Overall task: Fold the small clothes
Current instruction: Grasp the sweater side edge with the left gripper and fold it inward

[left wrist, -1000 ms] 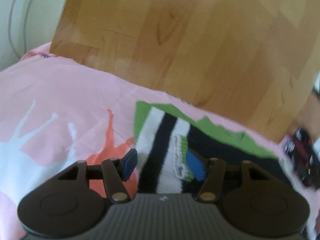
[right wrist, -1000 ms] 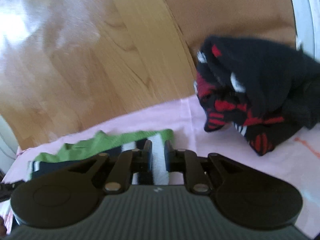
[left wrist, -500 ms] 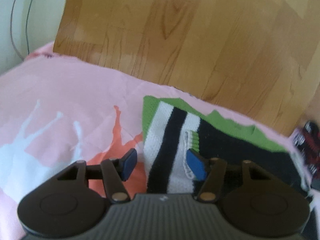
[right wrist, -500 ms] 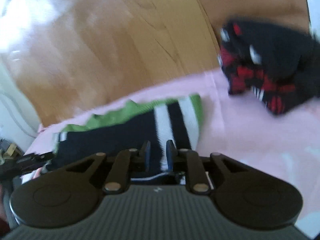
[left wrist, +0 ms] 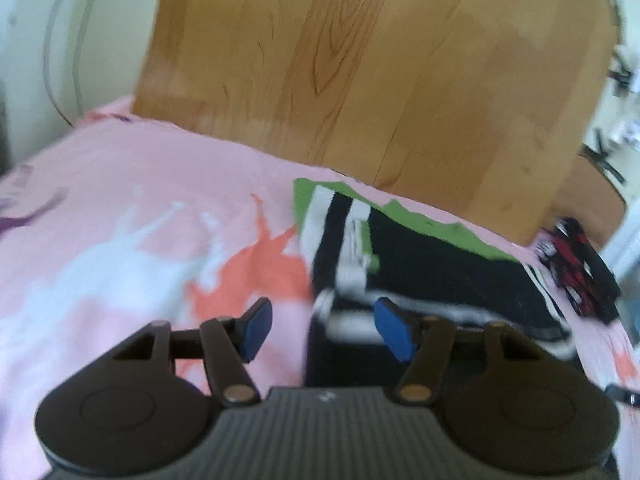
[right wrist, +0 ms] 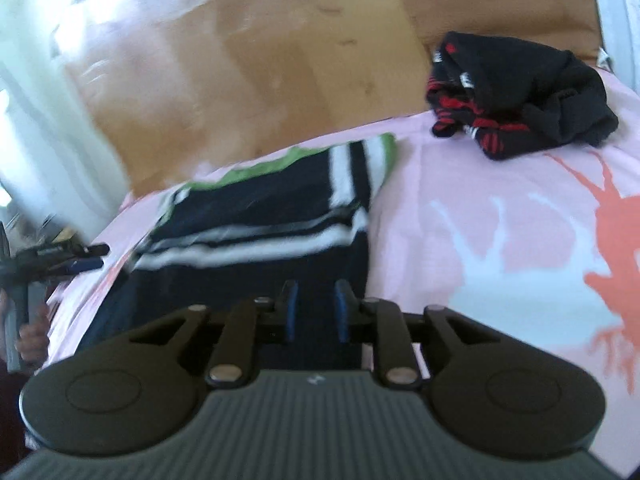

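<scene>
Left tool point(left wrist: 320, 330): jaws wide apart, holding nothing, poised over the near left edge of the striped garment point(left wrist: 420, 264).

Garment lies on the pink bedsheet point(left wrist: 120, 208) below the wooden headboard point(left wrist: 360, 72); near edge looks doubled over, so a first fold seems underway, not finished.

Right tool point(right wrist: 313, 310): blue pads slightly parted over dark cloth; cannot tell whether they pinch it.

Far right, black-and-red garment point(right wrist: 520, 56) sits bunched, apparently unfolded and left to do.

No readable writing; white marks on it too blurred.
</scene>
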`<state>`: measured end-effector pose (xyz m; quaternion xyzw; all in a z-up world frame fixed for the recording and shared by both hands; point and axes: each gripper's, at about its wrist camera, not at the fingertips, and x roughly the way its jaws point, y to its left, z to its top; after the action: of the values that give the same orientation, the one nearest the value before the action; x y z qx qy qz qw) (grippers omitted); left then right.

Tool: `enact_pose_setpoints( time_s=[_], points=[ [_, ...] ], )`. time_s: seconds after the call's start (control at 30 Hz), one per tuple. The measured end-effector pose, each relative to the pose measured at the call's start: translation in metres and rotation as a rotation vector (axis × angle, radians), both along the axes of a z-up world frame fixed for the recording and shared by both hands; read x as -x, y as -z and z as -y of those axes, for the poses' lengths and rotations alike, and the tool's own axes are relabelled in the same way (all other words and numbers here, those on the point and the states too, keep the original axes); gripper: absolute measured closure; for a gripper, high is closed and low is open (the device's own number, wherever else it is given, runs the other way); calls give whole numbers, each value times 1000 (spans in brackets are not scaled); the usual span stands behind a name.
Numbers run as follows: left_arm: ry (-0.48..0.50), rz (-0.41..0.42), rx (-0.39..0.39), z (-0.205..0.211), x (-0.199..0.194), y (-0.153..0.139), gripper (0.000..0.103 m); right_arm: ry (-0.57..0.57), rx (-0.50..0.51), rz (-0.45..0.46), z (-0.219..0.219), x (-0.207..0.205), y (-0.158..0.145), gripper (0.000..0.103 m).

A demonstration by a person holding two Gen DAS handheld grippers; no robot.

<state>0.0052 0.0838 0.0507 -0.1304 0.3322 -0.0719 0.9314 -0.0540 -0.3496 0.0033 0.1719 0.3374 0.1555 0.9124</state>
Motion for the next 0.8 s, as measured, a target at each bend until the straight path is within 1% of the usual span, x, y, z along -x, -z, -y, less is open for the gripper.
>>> enact_pose_setpoints(
  time_s=[0.07,0.13,0.17,0.27,0.33,0.4,0.5,0.57,0.6,0.67,0.73,0.8],
  points=[
    [12,-5,8,-15,39,-1,44,-48,-25,-8,8,18,1,79],
    [18,-45,28,-26,73,3,44,-88,-72,-16,19,32,9,79],
    [13,-67,34,-30,88,7,44,-97,-89,-19,23,40,8,79],
    [14,-120,51,-30,125,17,44,-98,-133,-38,33,58,12,79],
    [20,-153,59,-28,141,23,44,-111,-164,-62,38,68,16,79],
    [35,-182,73,-23,158,28,44,-132,-168,-80,43,78,19,79],
    [39,-178,76,-14,179,27,42,-170,-158,-104,49,94,19,78],
    [39,-188,107,-14,187,26,37,-191,-152,-114,52,105,19,76],
    [35,-195,116,-16,192,25,36,-199,-144,-118,54,110,18,74],
    [36,-210,121,-15,194,27,30,-210,-135,-135,55,119,20,72],
    [51,-228,108,-9,194,27,27,-229,-135,-164,53,126,24,71],
    [70,-251,50,4,191,26,27,-250,-144,-167,48,131,26,69]
  ],
)
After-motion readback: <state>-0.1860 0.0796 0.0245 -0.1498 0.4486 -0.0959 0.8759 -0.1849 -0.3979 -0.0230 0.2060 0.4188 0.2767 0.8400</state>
